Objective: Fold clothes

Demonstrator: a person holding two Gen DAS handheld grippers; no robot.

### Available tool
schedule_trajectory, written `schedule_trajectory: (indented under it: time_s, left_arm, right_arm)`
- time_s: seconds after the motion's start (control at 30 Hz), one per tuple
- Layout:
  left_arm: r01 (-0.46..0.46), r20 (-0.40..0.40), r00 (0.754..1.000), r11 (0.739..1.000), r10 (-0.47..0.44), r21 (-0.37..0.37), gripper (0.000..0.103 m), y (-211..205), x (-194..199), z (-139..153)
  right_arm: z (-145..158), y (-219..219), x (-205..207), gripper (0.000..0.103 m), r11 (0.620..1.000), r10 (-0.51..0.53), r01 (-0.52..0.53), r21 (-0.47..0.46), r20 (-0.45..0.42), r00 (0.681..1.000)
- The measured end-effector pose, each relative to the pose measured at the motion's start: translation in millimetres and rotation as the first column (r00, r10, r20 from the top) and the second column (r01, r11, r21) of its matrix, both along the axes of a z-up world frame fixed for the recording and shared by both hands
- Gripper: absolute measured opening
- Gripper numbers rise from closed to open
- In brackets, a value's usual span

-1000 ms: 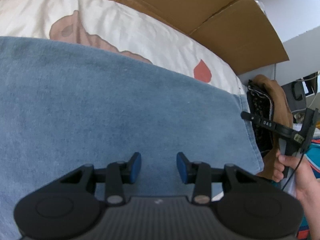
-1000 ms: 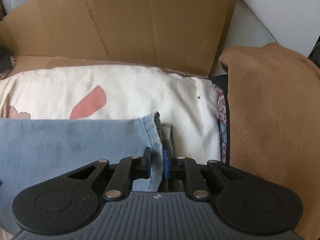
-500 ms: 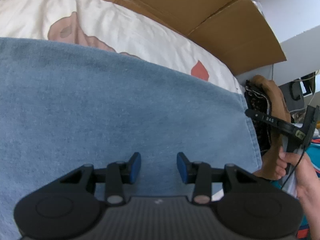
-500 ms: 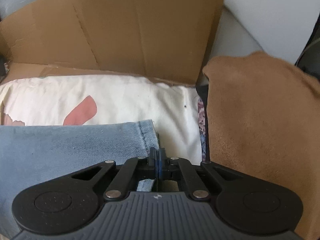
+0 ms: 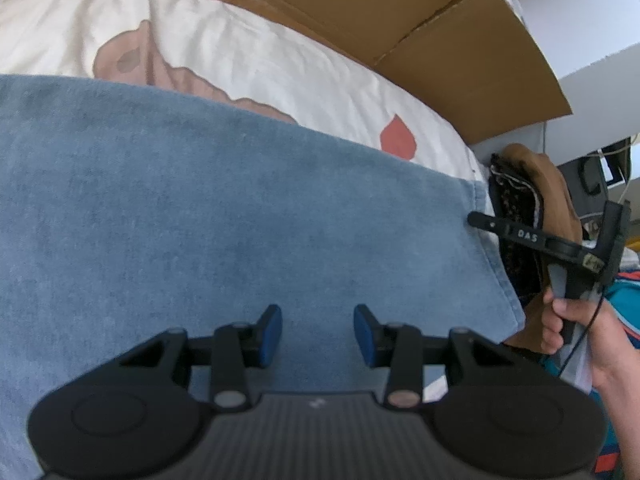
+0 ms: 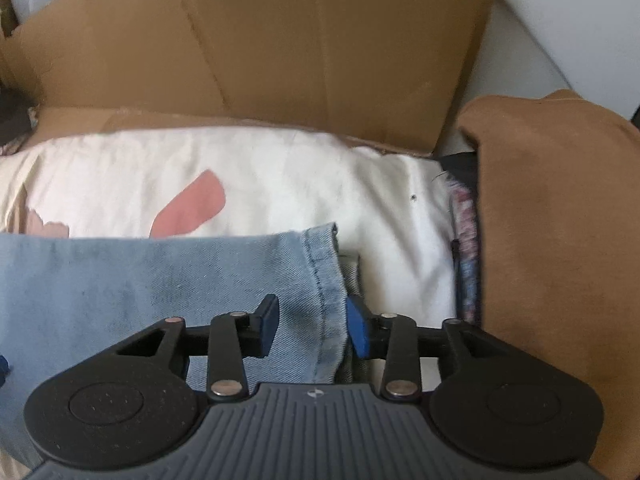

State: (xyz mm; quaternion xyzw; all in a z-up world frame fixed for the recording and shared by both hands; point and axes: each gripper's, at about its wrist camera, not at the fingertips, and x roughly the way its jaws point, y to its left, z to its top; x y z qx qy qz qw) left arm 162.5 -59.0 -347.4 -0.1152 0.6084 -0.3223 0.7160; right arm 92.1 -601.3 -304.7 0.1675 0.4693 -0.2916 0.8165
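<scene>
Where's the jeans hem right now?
In the right wrist view, the hem lies between the open right gripper fingers, on the sheet, left of the brown garment.

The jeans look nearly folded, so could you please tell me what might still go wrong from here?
1. The right hand-held gripper is open around the hem of the jeans; a greyish under-layer sticks out beside the hem, so a new pinch might miss one layer.
2. The left hand-held gripper is open above the denim, so nothing pins the fold.
3. The brown garment lies close on the right and could snag.
</scene>
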Motion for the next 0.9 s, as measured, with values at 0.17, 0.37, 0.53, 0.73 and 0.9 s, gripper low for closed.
schedule_trajectory:
  time_s: [0.17,0.37,0.53,0.73,0.9]
  left_arm:
    - [-0.009,-0.008,1.000,1.000,0.009,0.001,0.042,1,2,-4]
    - [-0.007,-0.007,1.000,1.000,0.007,0.004,0.042,2,3,-5]
    - [-0.017,-0.011,1.000,1.000,0.017,0.004,0.042,4,4,-7]
    - [-0.015,-0.010,1.000,1.000,0.015,0.005,0.042,4,4,-7]
    - [-0.015,-0.012,1.000,1.000,0.015,0.005,0.042,5,5,-8]
  right_arm:
    - [1,1,-7,0.043,1.000,0.011,-0.011,0.018,0.023,1.000]
    - [-5,-4,-1,0.042,1.000,0.014,-0.015,-0.014,-0.021,1.000]
    - [0,-7,1,0.042,0.999,0.031,-0.031,-0.039,-0.015,0.999]
    - [-11,-10,2,0.042,0.997,0.069,-0.071,-0.041,-0.037,0.997]
    - [-22,-10,3,0.042,0.994,0.112,-0.112,-0.008,-0.028,0.993]
